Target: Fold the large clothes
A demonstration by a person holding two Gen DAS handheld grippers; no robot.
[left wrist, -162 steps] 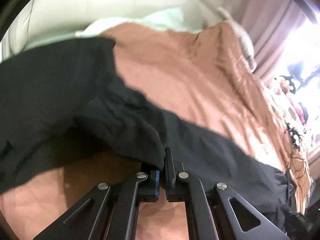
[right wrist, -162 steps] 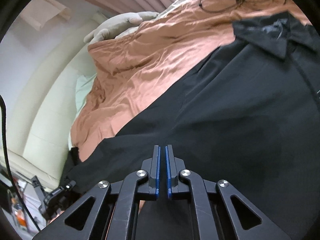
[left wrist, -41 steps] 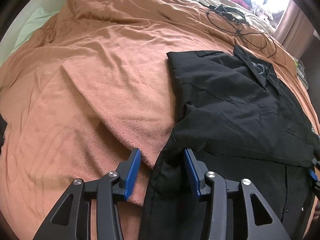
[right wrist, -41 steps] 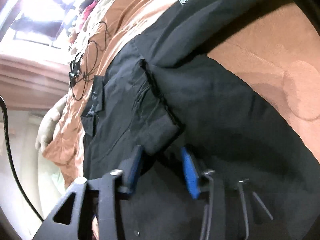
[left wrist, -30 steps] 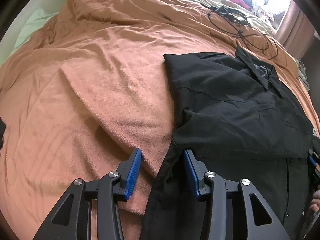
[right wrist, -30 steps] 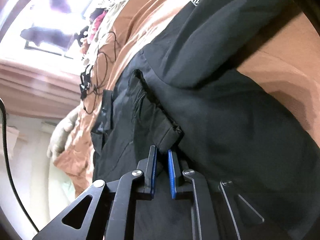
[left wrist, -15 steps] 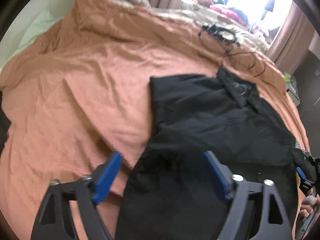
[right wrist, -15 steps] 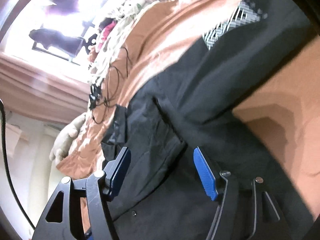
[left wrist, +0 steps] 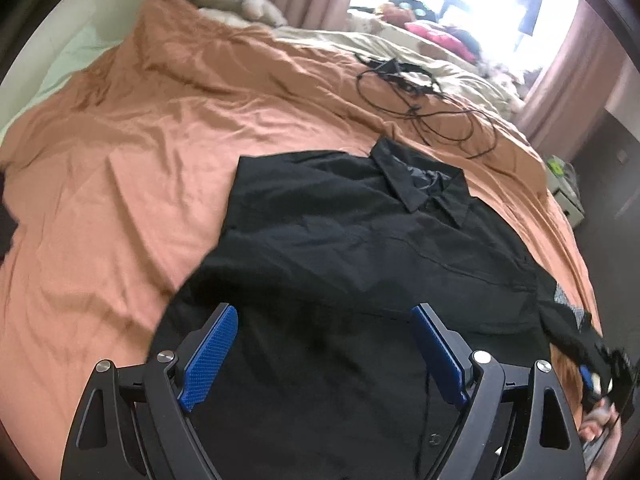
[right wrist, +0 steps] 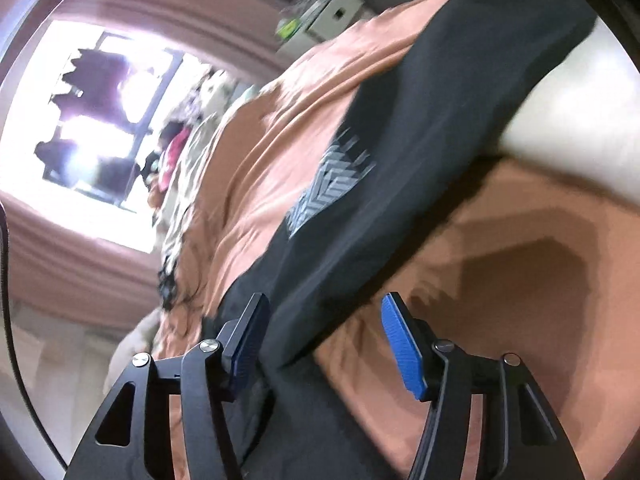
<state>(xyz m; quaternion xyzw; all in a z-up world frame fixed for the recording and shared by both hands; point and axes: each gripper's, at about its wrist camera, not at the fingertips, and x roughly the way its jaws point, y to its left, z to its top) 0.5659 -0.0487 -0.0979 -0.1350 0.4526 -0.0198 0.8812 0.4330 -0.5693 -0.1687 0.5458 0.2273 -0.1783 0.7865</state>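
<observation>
Black shirt (left wrist: 360,248) fills the centre and lower frame on the orange bedspread (left wrist: 120,168), beneath the wide-open, empty left gripper (left wrist: 324,360). Right gripper (right wrist: 324,344), jaws just opened then narrowing slightly, grips nothing; a sleeve (right wrist: 400,152) runs toward the upper right.

The shirt (left wrist: 360,248) is matt black woven cloth. The blanket (left wrist: 140,152) is soft, creased orange cloth. The fingers (left wrist: 212,356) carry ribbed blue pads on black plastic.
</observation>
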